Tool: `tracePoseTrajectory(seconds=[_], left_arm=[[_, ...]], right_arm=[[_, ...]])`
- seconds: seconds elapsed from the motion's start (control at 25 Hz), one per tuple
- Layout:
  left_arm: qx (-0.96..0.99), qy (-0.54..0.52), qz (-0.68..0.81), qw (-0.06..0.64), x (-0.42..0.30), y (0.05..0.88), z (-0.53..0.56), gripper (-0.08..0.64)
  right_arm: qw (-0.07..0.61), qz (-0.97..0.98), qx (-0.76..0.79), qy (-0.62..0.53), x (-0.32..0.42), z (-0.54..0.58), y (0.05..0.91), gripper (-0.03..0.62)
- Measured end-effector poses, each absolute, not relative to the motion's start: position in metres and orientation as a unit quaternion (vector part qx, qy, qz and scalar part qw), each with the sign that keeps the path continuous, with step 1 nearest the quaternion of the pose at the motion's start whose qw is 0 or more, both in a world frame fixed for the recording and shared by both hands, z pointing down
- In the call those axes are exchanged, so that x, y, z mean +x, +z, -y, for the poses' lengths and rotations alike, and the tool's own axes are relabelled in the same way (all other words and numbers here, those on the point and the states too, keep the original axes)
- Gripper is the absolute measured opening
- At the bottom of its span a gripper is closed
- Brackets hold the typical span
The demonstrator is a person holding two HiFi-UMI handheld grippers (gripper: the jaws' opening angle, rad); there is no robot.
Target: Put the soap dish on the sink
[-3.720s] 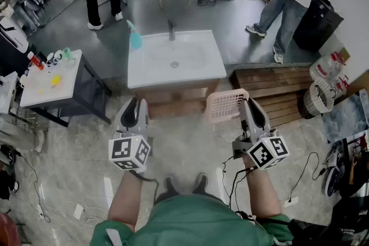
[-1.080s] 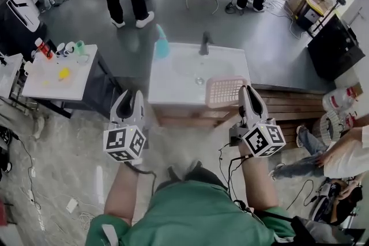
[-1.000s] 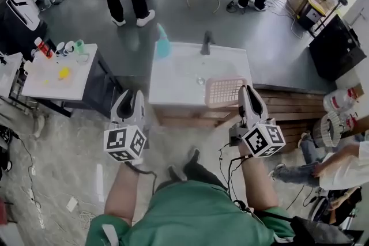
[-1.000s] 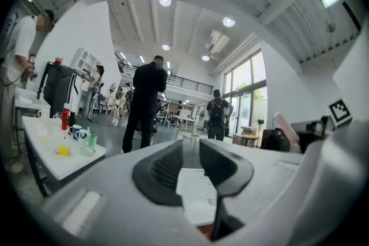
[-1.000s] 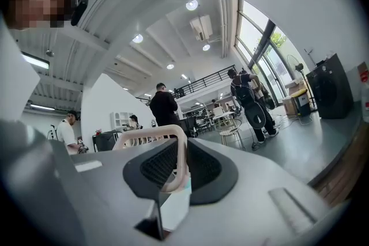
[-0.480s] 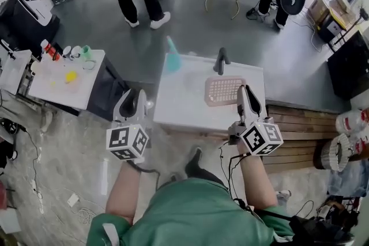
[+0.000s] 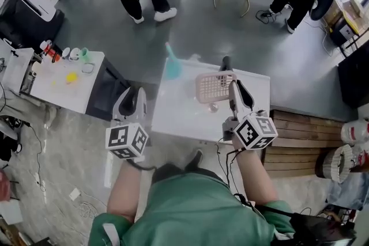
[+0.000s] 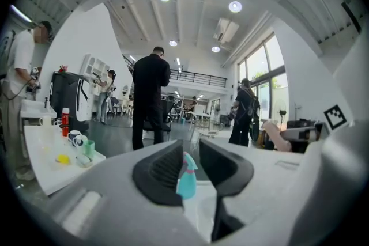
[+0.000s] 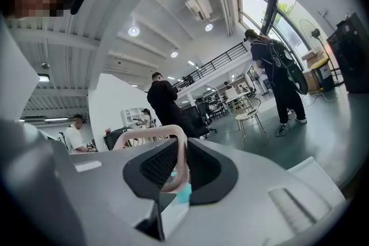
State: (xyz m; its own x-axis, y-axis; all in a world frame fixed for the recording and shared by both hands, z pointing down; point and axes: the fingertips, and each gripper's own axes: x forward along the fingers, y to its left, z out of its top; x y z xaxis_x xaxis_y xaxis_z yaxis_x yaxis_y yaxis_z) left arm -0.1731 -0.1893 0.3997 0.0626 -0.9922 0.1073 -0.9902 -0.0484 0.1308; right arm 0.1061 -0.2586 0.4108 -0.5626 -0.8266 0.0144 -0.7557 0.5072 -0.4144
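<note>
Head view: one white sink (image 7: 179,115) lies beneath the right gripper (image 7: 233,86), whose jaws clench the rim of the one pink soap dish (image 7: 213,87), held over the basin. Lowering and letting go look next. The left gripper (image 7: 133,99), the second of two, hangs beside the sink, jaws slightly parted on nothing; one teal spray bottle (image 7: 172,65) stands ahead.

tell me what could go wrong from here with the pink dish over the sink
The right gripper pinches the soap dish by one rim only, so it could tilt or slip out. The dish hangs close to the faucet and might knock it going down. It seems to be over the basin of the sink; released there, it may land in the bowl, not on the ledge.
</note>
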Motion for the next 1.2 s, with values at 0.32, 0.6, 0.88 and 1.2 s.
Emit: tracePoseTrajectory(seconds=[0.32,0.6,0.88,1.2], left_arm=[[0.735,0.009,0.670,0.101,-0.195,0.419,0.235,0.087],[0.766,0.029,0.630,0.127,-0.219,0.447,0.290,0.087],[0.788,0.052,0.596,0.144,-0.233,0.472,0.337,0.087],[0.791,0.086,0.583,0.165,-0.245,0.502,0.375,0.087]], right_arm=[[0.074,-0.848,-0.473,-0.225,0.076,0.297,0.448,0.051],[0.049,-0.813,-0.526,-0.246,0.054,0.332,0.493,0.051],[0.017,-0.786,-0.552,-0.278,0.025,0.357,0.549,0.051],[-0.027,-0.766,-0.568,-0.299,0.011,0.382,0.608,0.051]])
